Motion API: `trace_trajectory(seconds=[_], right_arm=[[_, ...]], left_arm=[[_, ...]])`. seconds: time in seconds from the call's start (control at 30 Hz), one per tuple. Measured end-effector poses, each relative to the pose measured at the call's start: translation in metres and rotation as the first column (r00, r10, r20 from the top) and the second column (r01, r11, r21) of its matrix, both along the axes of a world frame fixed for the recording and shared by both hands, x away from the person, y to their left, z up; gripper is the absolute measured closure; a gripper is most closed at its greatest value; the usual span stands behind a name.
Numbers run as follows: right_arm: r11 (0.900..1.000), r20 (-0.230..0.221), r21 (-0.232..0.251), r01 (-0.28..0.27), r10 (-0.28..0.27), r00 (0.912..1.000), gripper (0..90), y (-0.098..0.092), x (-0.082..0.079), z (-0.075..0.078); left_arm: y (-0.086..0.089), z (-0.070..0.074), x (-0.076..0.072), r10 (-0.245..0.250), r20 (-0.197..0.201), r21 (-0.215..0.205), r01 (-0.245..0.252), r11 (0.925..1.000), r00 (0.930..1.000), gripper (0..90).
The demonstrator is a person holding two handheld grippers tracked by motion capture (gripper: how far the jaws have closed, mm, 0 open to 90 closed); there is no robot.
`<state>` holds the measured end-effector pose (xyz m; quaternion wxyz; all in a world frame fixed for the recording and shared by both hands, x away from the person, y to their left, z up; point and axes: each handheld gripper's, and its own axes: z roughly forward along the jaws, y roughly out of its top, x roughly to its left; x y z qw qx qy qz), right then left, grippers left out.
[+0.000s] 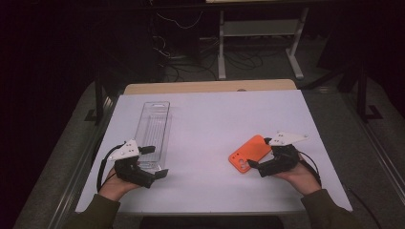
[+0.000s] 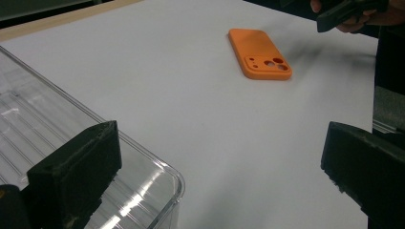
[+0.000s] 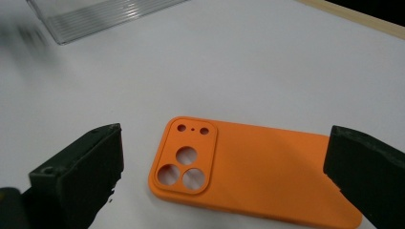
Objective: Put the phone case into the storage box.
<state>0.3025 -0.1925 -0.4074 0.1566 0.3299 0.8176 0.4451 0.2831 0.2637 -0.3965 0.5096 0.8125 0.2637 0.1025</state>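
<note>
The orange phone case point(image 1: 249, 153) lay back up on the white table point(image 1: 215, 114), toward its right side, camera cut-outs nearest the person; the right gripper point(image 1: 262, 157) stood just beside it, jaws spread wide to either side of the case, gripping nothing; the left gripper point(image 1: 155, 161) sat at the near end of the clear plastic tray point(image 1: 154, 129), jaws likewise parted, one over the tray's rim; open table lay between tray and case; no writing or brand was legible on either.
</note>
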Motion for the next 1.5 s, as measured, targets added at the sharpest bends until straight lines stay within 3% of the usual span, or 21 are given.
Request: trace_trajectory(seconds=[0.23, 0.47, 0.77, 1.1, 1.27, 1.37, 1.4, 1.5], right_arm=[[1.000, -0.020, 0.006, 0.023, -0.023, 0.9995, 1.7, -0.002, 0.010, 0.004], [0.999, -0.041, -0.021, 0.036, -0.037, 0.9985, 7.7, -0.006, 0.021, 0.006], [0.997, -0.107, -0.058, 0.057, -0.063, 0.9922, 28.9, -0.011, 0.027, 0.002], [0.989, -0.153, -0.083, 0.120, -0.131, 0.9794, 66.3, -0.024, 0.046, -0.006], [0.984, -0.172, -0.114, 0.139, -0.157, 0.9725, 80.4, -0.031, 0.057, -0.011], [0.979, -0.173, -0.129, 0.156, -0.177, 0.9689, 87.2, -0.036, 0.063, -0.012], [0.979, -0.161, -0.134, 0.156, -0.177, 0.9709, 88.0, -0.038, 0.065, -0.012], [0.975, -0.179, -0.143, 0.169, -0.194, 0.9646, 88.3, -0.042, 0.071, -0.013]], left_arm=[[0.000, 0.000, 0.000, 0.000, -0.002, -0.003, 0.000, 1.0000, 1.0000, 0.0], [-0.001, 0.000, 0.000, -0.001, -0.002, -0.003, 0.001, 1.0000, 1.0000, 0.0], [0.000, 0.000, 0.000, -0.001, -0.003, -0.005, 0.001, 1.0000, 1.0000, 0.0], [0.000, 0.000, 0.000, -0.003, 0.002, -0.001, 0.003, 1.0000, 1.0000, 0.0], [-0.001, 0.000, 0.000, -0.004, 0.000, -0.005, 0.004, 1.0000, 1.0000, 0.0], [-0.001, 0.000, 0.000, -0.006, 0.001, -0.004, 0.006, 1.0000, 1.0000, 0.0], [-0.001, 0.000, 0.000, -0.006, 0.001, -0.004, 0.006, 1.0000, 1.0000, 0.0], [-0.001, 0.000, 0.000, -0.006, 0.001, -0.005, 0.006, 1.0000, 1.0000, 0.0]])
